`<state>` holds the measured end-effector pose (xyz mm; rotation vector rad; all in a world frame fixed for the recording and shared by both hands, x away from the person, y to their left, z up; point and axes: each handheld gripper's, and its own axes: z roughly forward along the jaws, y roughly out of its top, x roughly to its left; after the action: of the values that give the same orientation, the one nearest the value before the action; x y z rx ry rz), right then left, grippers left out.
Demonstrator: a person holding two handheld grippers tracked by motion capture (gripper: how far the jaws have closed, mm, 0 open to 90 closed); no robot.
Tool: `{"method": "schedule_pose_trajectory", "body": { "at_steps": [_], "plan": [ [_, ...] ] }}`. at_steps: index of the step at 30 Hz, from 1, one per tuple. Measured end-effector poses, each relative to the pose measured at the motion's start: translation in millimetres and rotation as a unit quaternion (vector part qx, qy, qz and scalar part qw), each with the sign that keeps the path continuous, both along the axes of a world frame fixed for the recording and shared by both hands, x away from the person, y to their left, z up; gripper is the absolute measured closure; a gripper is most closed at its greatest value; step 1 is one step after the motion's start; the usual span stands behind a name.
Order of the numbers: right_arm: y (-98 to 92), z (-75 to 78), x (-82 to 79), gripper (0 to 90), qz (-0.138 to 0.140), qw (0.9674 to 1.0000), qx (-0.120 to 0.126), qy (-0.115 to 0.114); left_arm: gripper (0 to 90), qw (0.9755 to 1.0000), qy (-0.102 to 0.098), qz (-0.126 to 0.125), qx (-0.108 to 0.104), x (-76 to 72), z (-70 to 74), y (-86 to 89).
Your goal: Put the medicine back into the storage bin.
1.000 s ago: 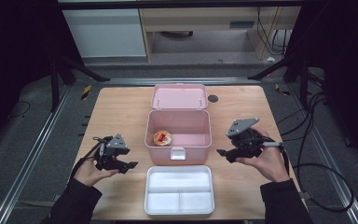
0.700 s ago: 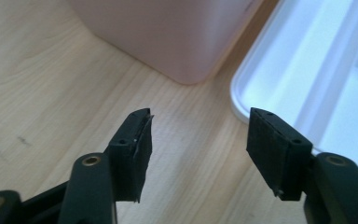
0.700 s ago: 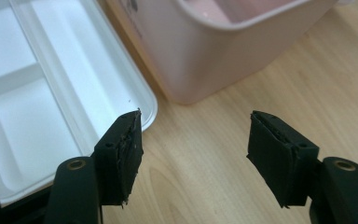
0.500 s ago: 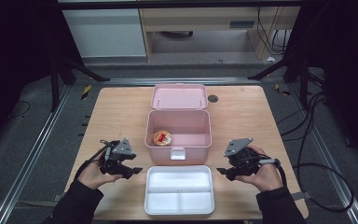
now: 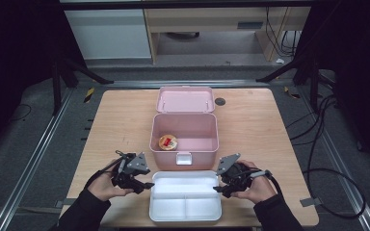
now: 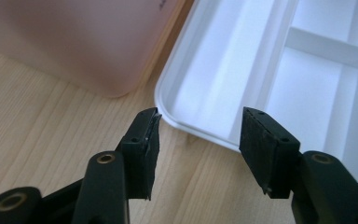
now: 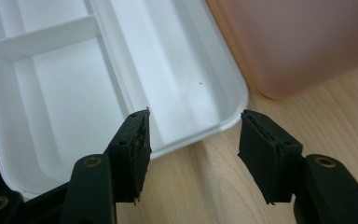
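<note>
A wooden table (image 5: 250, 130) holds an open pink box (image 5: 185, 134), and just in front of it lies a white divided tray (image 5: 185, 196). The left gripper (image 5: 147, 184) and right gripper (image 5: 218, 188) flank the tray's edges, jaws closing in but not yet pressing it.

Black claws (image 5: 147, 184), brass screws, dark sleeves (image 5: 84, 211)

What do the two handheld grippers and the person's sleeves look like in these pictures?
Both the left gripper and the right gripper are black, each with a grey three-cornered plate on top and a black cable trailing from it. In the gripper views, each has two blocky black jaws with flat pads and small screw holes, on black arms with brass-coloured pins. The person wears dark sleeves.
</note>
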<state>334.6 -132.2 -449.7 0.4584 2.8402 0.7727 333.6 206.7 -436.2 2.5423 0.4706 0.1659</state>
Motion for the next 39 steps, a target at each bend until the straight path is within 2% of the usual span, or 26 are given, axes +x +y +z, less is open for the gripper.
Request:
{"method": "schedule_pose_trajectory", "body": {
  "at_steps": [6, 11, 18, 25, 30, 39],
  "plan": [
    [12.2, -5.9, -4.2, 47.9, 0.023, 0.9997, -0.009, 0.009, 50.2, 0.9995, 0.005, -0.027, 0.014, -7.0, -4.3, -14.0],
    [21.1, -13.3, -7.2, 51.7, 0.041, 0.9985, -0.026, 0.026, 51.8, 0.9989, 0.014, -0.04, 0.022, -10.2, -10.0, -22.3],
    [25.7, -20.6, -7.8, 57.1, 0.051, 0.9975, -0.037, 0.03, 57.0, 0.997, 0.028, -0.056, 0.047, -13.6, -19.6, -32.8],
    [27.6, -23.6, -8.0, 66.5, 0.062, 0.9962, -0.046, 0.04, 64.0, 0.9949, 0.031, -0.066, 0.07, -13.4, -26.8, -36.4],
    [30.7, -26.6, -8.7, 73.0, 0.072, 0.9946, -0.058, 0.048, 68.1, 0.9943, 0.035, -0.069, 0.073, -12.1, -31.3, -39.0],
    [33.5, -29.1, -9.0, 80.0, 0.076, 0.9933, -0.07, 0.052, 75.6, 0.9908, 0.025, -0.096, 0.092, -10.5, -36.9, -43.0]
  ]
}}
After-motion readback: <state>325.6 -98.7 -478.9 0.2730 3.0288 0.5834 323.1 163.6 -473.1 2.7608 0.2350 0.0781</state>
